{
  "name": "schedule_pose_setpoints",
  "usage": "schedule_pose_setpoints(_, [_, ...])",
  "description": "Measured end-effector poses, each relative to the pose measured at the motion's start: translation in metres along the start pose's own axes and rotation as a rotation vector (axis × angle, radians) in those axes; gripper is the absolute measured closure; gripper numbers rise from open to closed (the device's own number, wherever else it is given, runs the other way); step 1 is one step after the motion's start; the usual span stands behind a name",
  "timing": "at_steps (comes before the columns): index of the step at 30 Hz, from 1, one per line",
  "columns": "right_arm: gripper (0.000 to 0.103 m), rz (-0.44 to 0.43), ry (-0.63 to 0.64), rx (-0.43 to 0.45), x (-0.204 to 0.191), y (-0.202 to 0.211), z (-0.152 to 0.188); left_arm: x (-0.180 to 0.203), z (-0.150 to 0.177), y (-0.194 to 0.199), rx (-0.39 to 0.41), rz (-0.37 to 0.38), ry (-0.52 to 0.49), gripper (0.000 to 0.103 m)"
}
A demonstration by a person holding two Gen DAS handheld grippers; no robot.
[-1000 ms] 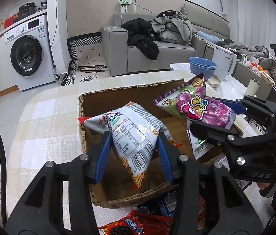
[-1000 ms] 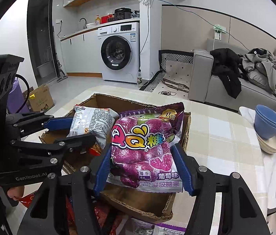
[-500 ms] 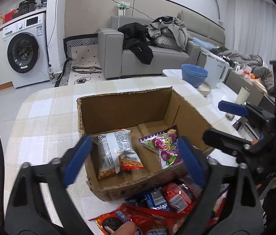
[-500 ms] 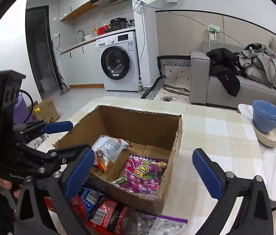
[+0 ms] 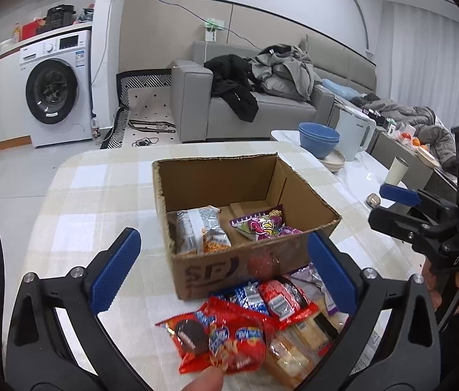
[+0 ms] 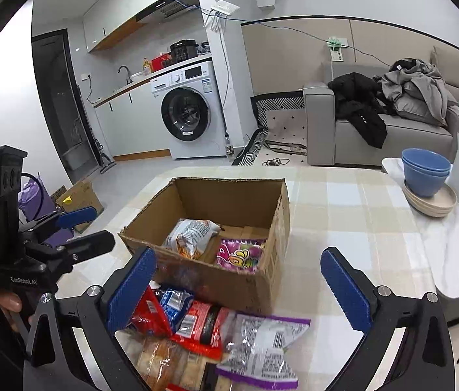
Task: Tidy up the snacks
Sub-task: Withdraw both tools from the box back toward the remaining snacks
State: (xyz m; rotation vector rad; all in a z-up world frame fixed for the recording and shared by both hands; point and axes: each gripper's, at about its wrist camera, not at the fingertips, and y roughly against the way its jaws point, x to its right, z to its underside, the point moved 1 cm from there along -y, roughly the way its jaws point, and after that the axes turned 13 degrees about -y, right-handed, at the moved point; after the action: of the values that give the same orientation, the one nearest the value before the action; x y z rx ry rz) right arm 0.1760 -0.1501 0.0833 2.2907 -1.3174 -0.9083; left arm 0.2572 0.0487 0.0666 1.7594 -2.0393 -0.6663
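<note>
1. On a checked table (image 5: 105,195), above a pile of loose snacks: left gripper (image 5: 222,270) and right gripper (image 6: 249,290) both spread wide, nothing between the blue pads of either.
2. Inside the box (image 5: 249,260), just beyond the pile: a chip bag (image 5: 201,228) lying at the left, a purple candy bag (image 5: 265,226) beside it at the right, floor space at the far end bare.
3. Against the box's near wall, on the table: the snacks not yet sorted, a red cookie pack (image 5: 216,335) nearest the left gripper, a silver-and-purple bag (image 6: 262,348) nearest the right, biscuit packs (image 6: 164,358) between and partly under them.
4. Next, by the look of it: picking one pack per gripper off the top of the heap.
5. Best done by taking top-lying packs first, since the lower ones sit pinned under neighbours.
6. Worth closing on a flat edge or seam, not the puffed middle; crinkly film likely to slip or burst.
7. Worth lifting clear of the cardboard rim, then setting down in the bare far end, not atop the two bags.
</note>
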Motion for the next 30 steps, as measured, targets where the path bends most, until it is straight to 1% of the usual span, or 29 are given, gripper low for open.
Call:
schedule_pose_setpoints(4, [0.0, 0.007, -0.013, 0.001, 0.002, 0.015, 0.013, 0.002, 0.012, 0.018, 0.0, -0.021, -0.007, 0.001])
schedule_pose_setpoints(11, [0.0, 0.032, -0.02, -0.002, 0.004, 0.033, 0.039, 0.01, 0.039, 0.039, -0.016, -0.024, -0.003, 0.001])
schedule_pose_setpoints(20, [0.0, 0.038, -0.066, -0.008, 0.016, 0.055, 0.069, 0.012, 0.068, 0.054, -0.041, -0.03, 0.0, 0.001])
schedule_pose_setpoints(30, [0.0, 0.056, -0.061, -0.041, 0.014, 0.063, 0.093, 0.015, 0.085, 0.058, -0.062, -0.028, 0.002, 0.001])
